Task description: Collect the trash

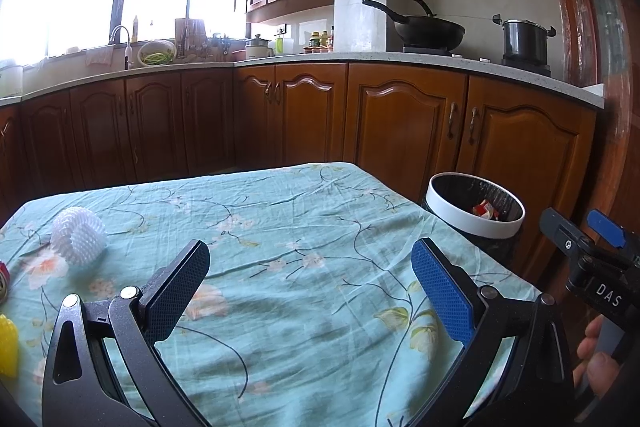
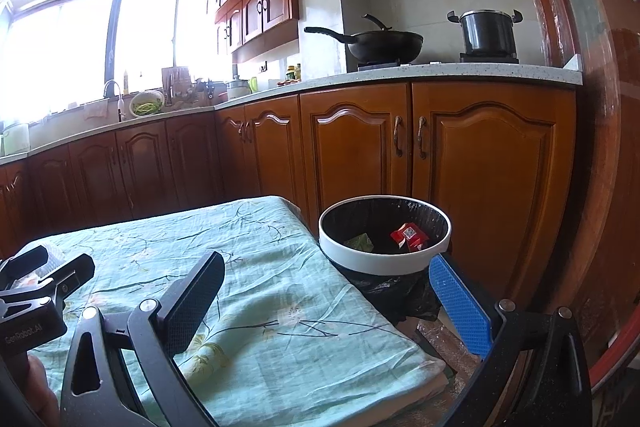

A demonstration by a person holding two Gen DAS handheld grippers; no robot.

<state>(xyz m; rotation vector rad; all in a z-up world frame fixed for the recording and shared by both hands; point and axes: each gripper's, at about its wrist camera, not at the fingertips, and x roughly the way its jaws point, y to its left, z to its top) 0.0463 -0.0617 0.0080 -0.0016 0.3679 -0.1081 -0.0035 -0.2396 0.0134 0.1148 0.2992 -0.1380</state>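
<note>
**both grippers empty over table; some trash binned, some still on the cloth**

left gripper [image 1: 310,291]: jaws spread wide, nothing between them, held above the near half of the table [image 1: 304,195], which is covered by a pale green floral cloth. right gripper [image 2: 326,301]: jaws likewise wide apart and holding nothing, positioned over the table's right edge, with its blue finger [image 2: 460,303] in front of the bin.

trash bin [image 2: 384,259]: white rim, black liner, standing on the floor just beside the table's far right corner. inside lie a red wrapper [image 2: 410,235] and a green wrapper [image 2: 360,242].

remaining on the table: a white foam fruit net [image 1: 78,235] near the left edge, toward the far side; a yellow foam net [image 1: 8,345] at the left edge, nearer the camera, partly cut off; a small red item [image 1: 3,279] between them at the same edge, too cropped to identify.

a hand [image 1: 596,355] shows at the lower right of the left wrist view, holding the right gripper's handle.
</note>
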